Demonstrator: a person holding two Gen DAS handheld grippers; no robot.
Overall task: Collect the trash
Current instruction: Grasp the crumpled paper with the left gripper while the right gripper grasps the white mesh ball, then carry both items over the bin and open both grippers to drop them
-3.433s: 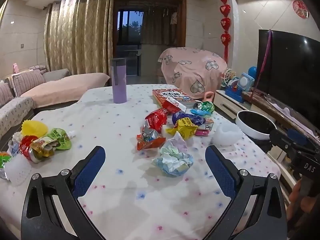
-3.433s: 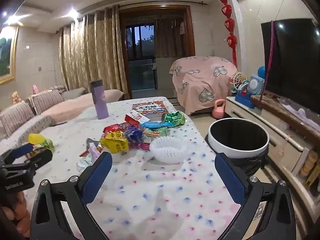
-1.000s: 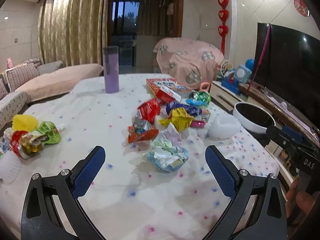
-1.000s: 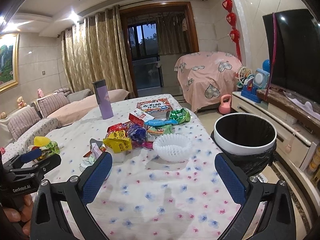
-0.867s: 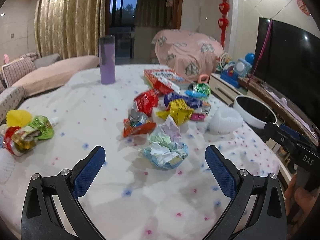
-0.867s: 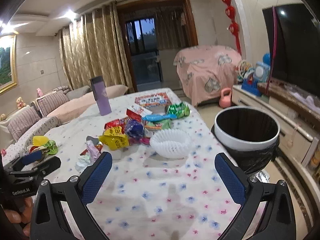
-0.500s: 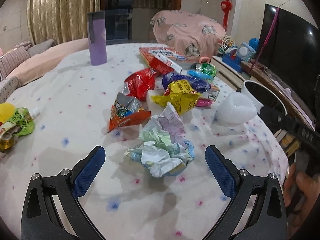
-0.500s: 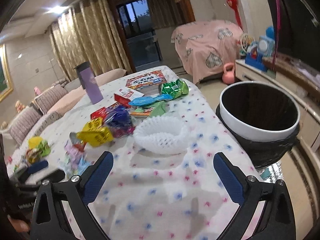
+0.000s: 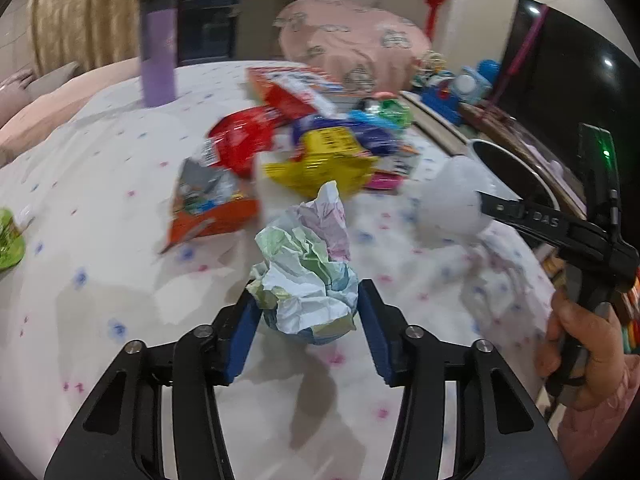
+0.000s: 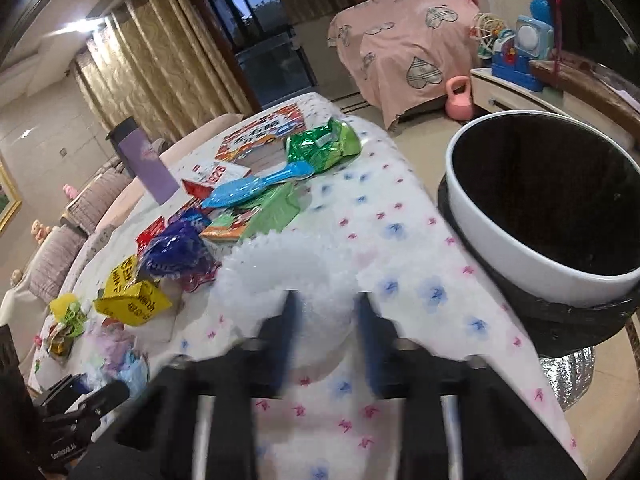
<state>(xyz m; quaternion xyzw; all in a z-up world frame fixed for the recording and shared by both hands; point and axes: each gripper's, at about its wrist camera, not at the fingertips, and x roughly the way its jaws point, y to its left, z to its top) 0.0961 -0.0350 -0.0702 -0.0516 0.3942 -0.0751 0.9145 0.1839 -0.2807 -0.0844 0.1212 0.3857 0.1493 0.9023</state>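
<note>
My left gripper (image 9: 308, 312): jaws drawn in to about the width of the crumpled paper wad (image 9: 306, 276), one blue pad at each flank; they look to be touching it, but I cannot tell if the squeeze is firm yet

My right gripper (image 10: 324, 320): blurred in its own camera; jaws narrowed around the near rim of the white foam cup (image 10: 288, 276), which lies on its side; whether the pads have bitten, I cannot tell

Just ahead of my left fingers: an orange snack packet (image 9: 208, 208), a red wrapper (image 9: 240, 144) and a yellow bag (image 9: 324, 160), all apart from the wad

Far ahead to the left: a purple tumbler (image 9: 157, 52), upright on the flowered tablecloth (image 9: 120, 280)

To the right of my right gripper: the bin (image 10: 552, 216), white-rimmed, black-lined, standing just beside the table edge and below it

Step in hand, as I judge it: closing both grips before lifting

Doing it well, left: finish the squeeze low on the wad, where the paper is densest, and lift straight up so the cloth is not pinched along

Doing it well, right: press gently, since thin foam probably buckles or slips; keep the rim between the pads, then swing right over the bin's mouth before letting go

Risk: dragging the neighbouring wrappers off the table edge
</note>
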